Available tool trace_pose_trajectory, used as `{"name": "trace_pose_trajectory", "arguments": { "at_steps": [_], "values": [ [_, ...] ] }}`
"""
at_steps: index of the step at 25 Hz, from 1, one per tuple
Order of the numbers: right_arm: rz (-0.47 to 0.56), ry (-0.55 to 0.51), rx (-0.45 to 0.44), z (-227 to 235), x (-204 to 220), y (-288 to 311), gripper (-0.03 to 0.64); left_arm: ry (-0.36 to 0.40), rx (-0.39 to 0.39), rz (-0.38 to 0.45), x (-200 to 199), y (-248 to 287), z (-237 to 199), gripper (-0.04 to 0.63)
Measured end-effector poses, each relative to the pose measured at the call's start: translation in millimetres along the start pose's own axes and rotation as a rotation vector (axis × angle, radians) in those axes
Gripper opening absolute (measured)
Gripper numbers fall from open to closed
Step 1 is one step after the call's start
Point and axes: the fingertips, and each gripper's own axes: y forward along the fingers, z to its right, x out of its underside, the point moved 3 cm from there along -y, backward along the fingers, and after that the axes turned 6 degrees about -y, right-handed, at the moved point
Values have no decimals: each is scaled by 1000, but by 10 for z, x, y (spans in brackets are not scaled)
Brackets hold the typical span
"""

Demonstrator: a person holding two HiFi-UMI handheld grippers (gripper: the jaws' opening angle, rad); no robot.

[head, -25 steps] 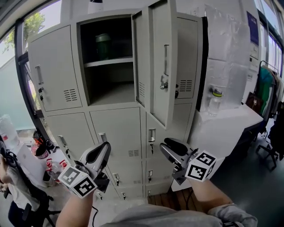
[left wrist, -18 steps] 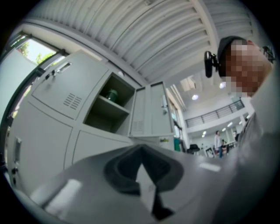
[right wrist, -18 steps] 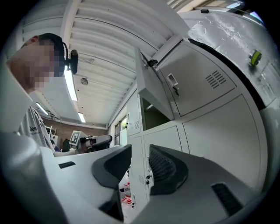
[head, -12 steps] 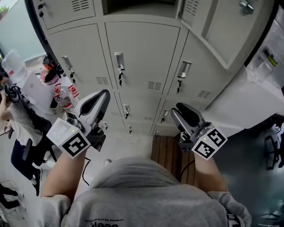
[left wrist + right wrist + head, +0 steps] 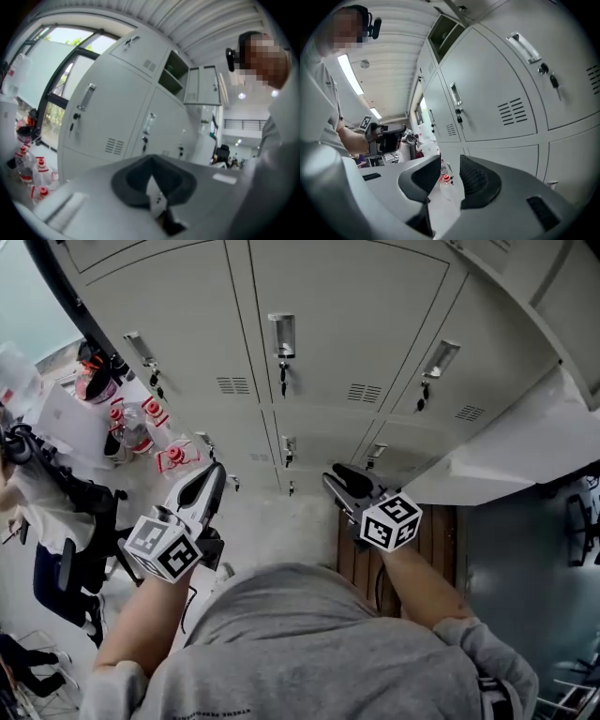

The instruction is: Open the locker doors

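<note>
The grey lockers' middle-row doors (image 5: 347, 315) stand closed, each with a handle (image 5: 281, 334) and a key. Below them a lower row of small doors (image 5: 323, 442) is closed too. My left gripper (image 5: 210, 476) hangs low in front of the left column with its pads meeting at the tips and nothing in them. To its right my right gripper (image 5: 339, 480) points at the lower doors, open and empty. The left gripper view has the gripper (image 5: 151, 161) before closed doors (image 5: 108, 112), with an open upper locker (image 5: 171, 77) farther off. In the right gripper view the gripper (image 5: 450, 165) faces a closed door (image 5: 497, 98).
Bottles with red caps (image 5: 141, 423) stand on the floor at the left, near a seated person (image 5: 37, 493). A white table (image 5: 506, 460) juts out at the right of the lockers. A wooden slat platform (image 5: 445, 540) lies on the floor below it.
Both grippers have dropped from the upper lockers to the lower rows. The head view has tipped down, so the open top locker has gone out of it.
</note>
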Motion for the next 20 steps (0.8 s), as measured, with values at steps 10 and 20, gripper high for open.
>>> {"name": "trace_pose_trajectory", "arguments": {
  "at_steps": [10,20],
  "values": [
    [-270,-33,351,-134,1087,1495,118,7,126,-261,729,-189,-1622,5],
    [-450,-21,470,724,1661,2077,120,-97,-13,-406,1838,384,-2090,5]
  ]
}}
